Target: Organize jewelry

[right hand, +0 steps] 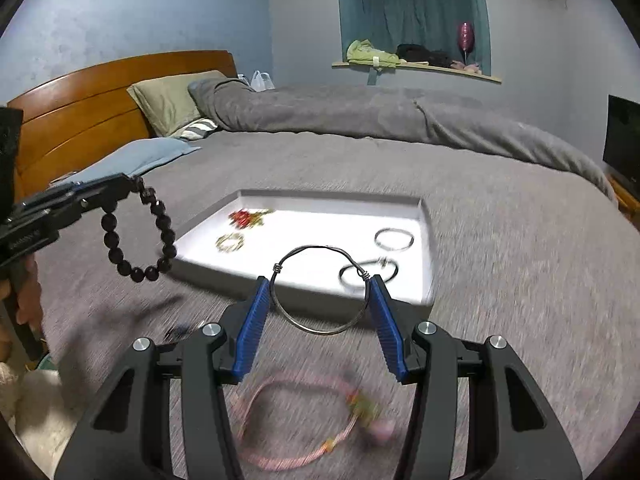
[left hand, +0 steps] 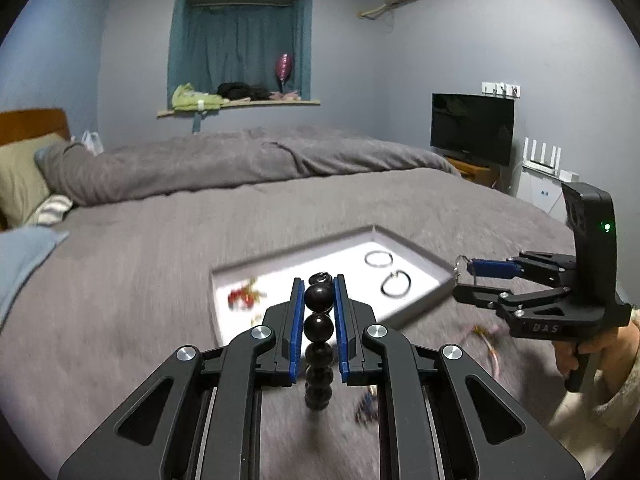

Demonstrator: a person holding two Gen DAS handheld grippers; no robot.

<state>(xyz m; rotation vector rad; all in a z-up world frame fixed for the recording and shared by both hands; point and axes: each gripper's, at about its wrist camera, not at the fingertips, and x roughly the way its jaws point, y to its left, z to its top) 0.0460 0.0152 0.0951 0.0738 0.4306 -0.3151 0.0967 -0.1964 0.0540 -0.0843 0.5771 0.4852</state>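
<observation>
left claw clamps dark bead bracelet | white tray beyond; right claw beside tray

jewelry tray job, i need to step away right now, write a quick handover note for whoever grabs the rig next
Left tongs: shut on the dark bead bracelet, held in the air near the white tray.
Right tongs: shut on the wire bangle, held in front of the tray's near edge.
Done: two silver rings, a gold piece and a red piece lie in the tray.
Left: set both held pieces in the tray, then collect the pink cord bracelet and a small dark item, both on the grey bedcover.
</observation>
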